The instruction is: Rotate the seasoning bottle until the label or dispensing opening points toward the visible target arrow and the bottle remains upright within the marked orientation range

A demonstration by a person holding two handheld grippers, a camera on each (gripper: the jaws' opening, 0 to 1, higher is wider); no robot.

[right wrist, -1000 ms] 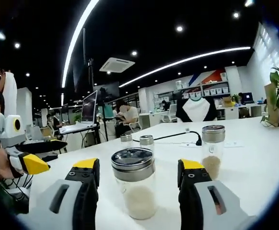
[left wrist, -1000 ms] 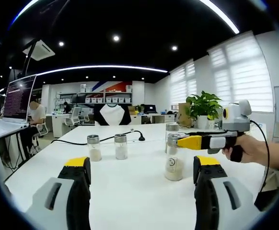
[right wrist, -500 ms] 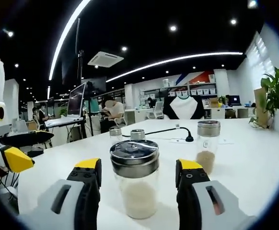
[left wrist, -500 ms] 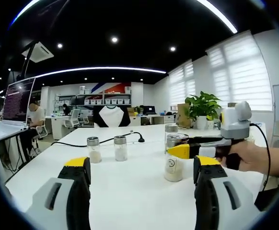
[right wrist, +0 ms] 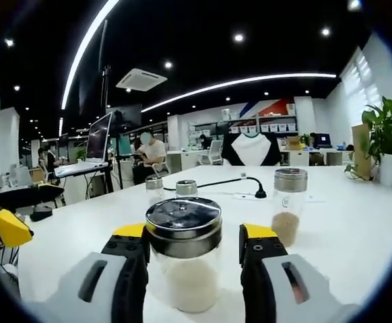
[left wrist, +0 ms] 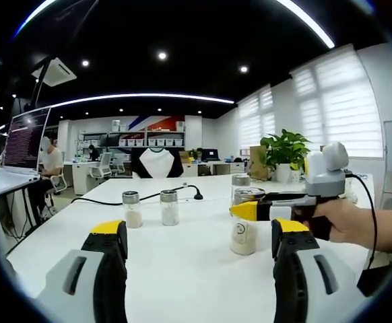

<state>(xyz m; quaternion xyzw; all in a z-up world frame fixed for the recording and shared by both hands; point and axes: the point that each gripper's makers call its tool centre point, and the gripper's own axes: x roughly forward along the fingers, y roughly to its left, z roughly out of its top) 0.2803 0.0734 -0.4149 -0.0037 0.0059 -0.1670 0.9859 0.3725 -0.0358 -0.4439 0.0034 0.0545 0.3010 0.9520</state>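
Note:
The seasoning bottle [right wrist: 184, 269] is a clear jar of white grains with a steel lid, upright on the white table [right wrist: 344, 235]. My right gripper [right wrist: 192, 237] is open, one jaw on each side of the jar at lid height; the left jaw looks against the glass and a narrow gap shows on the right. In the left gripper view the same bottle [left wrist: 242, 232] shows a round label facing me, and the right gripper [left wrist: 250, 210], held by a hand, crosses it from the right. My left gripper [left wrist: 199, 229] is open over bare table, holding nothing. The left gripper [right wrist: 11, 219] shows at the far left.
A taller jar with brown grains [right wrist: 289, 205] stands right of the bottle. Two small shakers [left wrist: 132, 208] [left wrist: 170, 206] stand further back, beside a black cable and plug [left wrist: 197, 194]. A potted plant [left wrist: 287, 148] is at the far right; a person sits at a desk [right wrist: 145, 151].
The right gripper's jaws have narrowed around the bottle and the gripper has moved closer to it. In the left gripper view the right gripper has shifted left. The bottle stays upright.

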